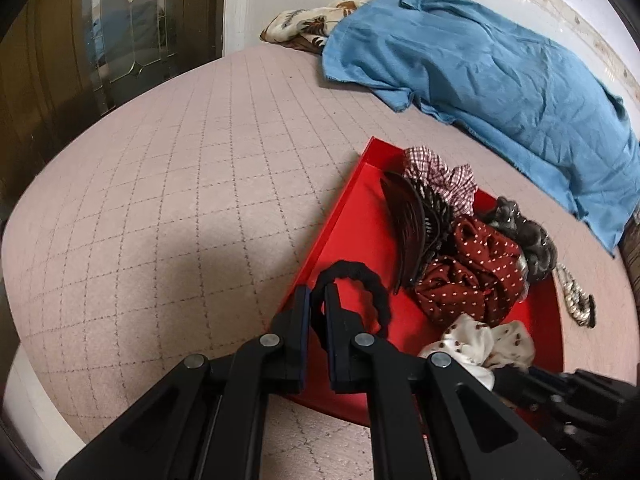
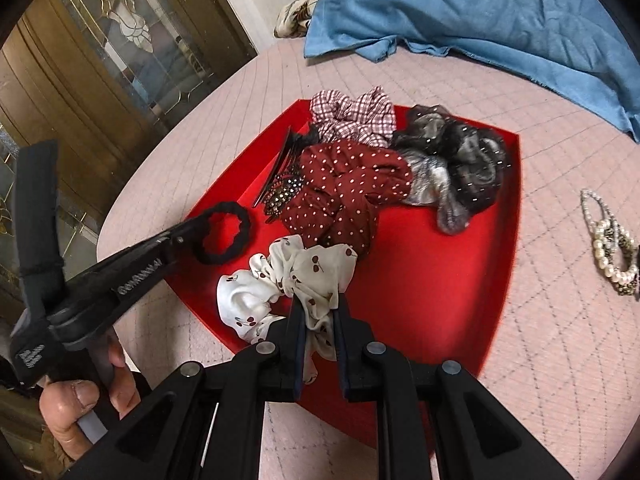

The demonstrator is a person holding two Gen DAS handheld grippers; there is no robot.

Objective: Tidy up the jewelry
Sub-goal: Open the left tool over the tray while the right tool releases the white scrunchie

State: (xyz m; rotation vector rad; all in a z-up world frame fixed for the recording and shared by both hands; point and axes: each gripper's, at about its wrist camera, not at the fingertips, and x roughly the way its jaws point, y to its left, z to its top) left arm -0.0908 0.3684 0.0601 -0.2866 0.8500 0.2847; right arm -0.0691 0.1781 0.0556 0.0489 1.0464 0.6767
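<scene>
Left gripper point(image 1: 318, 300), jaws clenched on a black hair tie point(image 1: 354, 286) over the near-left corner of the red tray point(image 2: 460, 300), presumably to add it; right gripper point(image 2: 320, 312), jaws grasping the white cherry-print scrunchie point(image 2: 280, 280) at the tray's near edge. Other scrunchies fill the tray; pearl bracelets point(image 2: 612, 248) lie on the bed point(image 1: 160, 180) to the right, seemingly unsorted.

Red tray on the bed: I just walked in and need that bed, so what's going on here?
A person is sorting hair accessories into the red tray. The left gripper is shut on a black hair tie over the tray; the right gripper is shut on a white cherry-print scrunchie. Pearl bracelets lie outside it.
</scene>
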